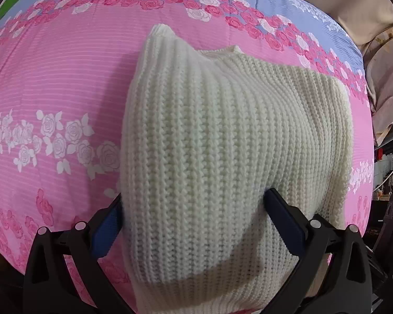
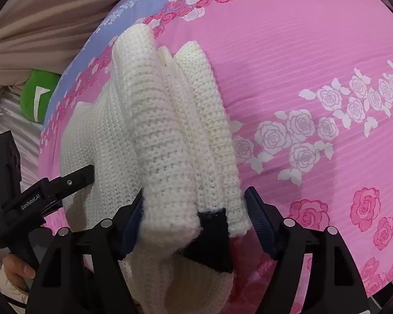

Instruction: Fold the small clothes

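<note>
A cream knitted sweater (image 1: 222,141) lies on the pink rose-print bedsheet (image 1: 52,83). My left gripper (image 1: 194,204) has its fingers wide apart with the sweater's thick near part bulging between them. In the right wrist view the sweater (image 2: 170,130) is bunched into thick folds, with a black patch (image 2: 214,230) at its near hem. My right gripper (image 2: 194,206) is closed on this bunched hem, both pads pressing its sides. The left gripper's body (image 2: 39,193) shows at the left of the right wrist view, resting on the sweater's flat part.
The sheet has a blue band with roses along its far edge (image 1: 275,2). A green item (image 2: 39,96) lies beyond the bed at the left. Beige cloth (image 2: 39,13) hangs behind. Clutter and dark furniture (image 1: 390,183) stand past the bed's right edge.
</note>
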